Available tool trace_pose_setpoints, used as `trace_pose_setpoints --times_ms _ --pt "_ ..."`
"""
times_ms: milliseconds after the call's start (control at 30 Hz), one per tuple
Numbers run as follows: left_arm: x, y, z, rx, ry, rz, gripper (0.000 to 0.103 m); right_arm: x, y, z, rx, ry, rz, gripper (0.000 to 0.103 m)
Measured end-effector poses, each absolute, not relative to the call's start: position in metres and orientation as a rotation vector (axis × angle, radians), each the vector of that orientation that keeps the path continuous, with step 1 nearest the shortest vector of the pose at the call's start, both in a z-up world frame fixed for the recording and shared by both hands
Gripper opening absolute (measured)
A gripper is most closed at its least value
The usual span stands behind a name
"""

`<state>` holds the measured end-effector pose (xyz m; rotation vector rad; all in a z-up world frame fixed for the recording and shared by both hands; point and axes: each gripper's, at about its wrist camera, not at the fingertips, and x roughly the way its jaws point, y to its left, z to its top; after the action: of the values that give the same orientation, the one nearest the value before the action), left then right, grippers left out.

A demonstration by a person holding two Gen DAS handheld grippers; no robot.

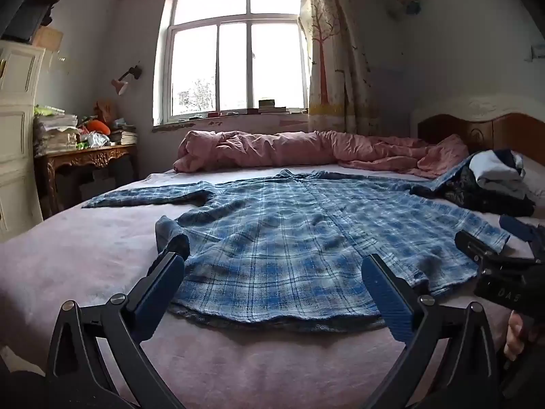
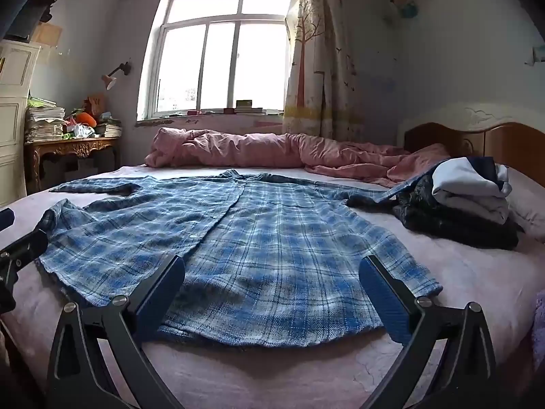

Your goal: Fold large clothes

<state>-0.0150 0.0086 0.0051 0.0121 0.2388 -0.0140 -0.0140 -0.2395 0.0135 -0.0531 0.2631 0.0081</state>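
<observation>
Both grippers hover low over the near edge of the bed, fingers spread wide apart and holding nothing. From its own camera, the left gripper [image 1: 272, 293] sits over the hem of the blue plaid shirt [image 1: 306, 238], toward the hem's left corner, where a small flap of cloth is turned up just beyond its left fingertip. The right gripper [image 2: 272, 293] faces the same hem further right, its right finger close to the hem's right corner.

That shirt lies spread flat on the pale pink sheet [image 2: 477, 272], front up, its button placket running away from the grippers toward the collar at the far side. So its long axis points straight ahead, from hem to collar, and the sleeves stretch out left and right. The right sleeve ends at a pile of folded clothes [image 2: 470, 197] near the headboard; a rolled pink quilt [image 2: 255, 153] lies well beyond the collar.

Each gripper is nearest its own hem corner, so I judge that a first fold would start with either side being lifted and carried across the placket line, or with both corners carried forward to the collar.
</observation>
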Motion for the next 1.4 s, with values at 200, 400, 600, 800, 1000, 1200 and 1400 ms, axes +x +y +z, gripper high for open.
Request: trace_pose_setpoints --times_ms 200,400,600,800,1000,1200,1400 --pt "-0.02 0.011 0.009 0.01 0.205 0.003 0.103 -0.012 -0.241 0.013 -0.062 0.272 0.016 0.103" --pt "-0.02 0.009 0.01 0.015 0.208 -0.006 0.103 -0.014 -0.241 0.014 -0.064 0.264 0.002 0.103" --pt "-0.02 0.004 0.012 0.023 0.206 -0.012 0.103 -0.014 -0.242 0.014 -0.063 0.262 0.0 0.103" --pt "-0.021 0.002 0.01 0.03 0.206 -0.011 0.103 -0.017 -0.244 0.017 -0.056 0.255 -0.001 0.103" --pt "-0.022 0.0 0.009 0.054 0.198 0.017 0.103 -0.018 -0.245 0.019 -0.051 0.251 0.002 0.103" --pt "-0.02 0.004 0.008 0.032 0.211 0.005 0.103 -0.019 -0.244 0.02 -0.049 0.253 0.006 0.103" --pt "-0.021 0.004 0.009 0.034 0.204 0.005 0.103 -0.02 -0.243 0.019 -0.047 0.253 0.006 0.103"
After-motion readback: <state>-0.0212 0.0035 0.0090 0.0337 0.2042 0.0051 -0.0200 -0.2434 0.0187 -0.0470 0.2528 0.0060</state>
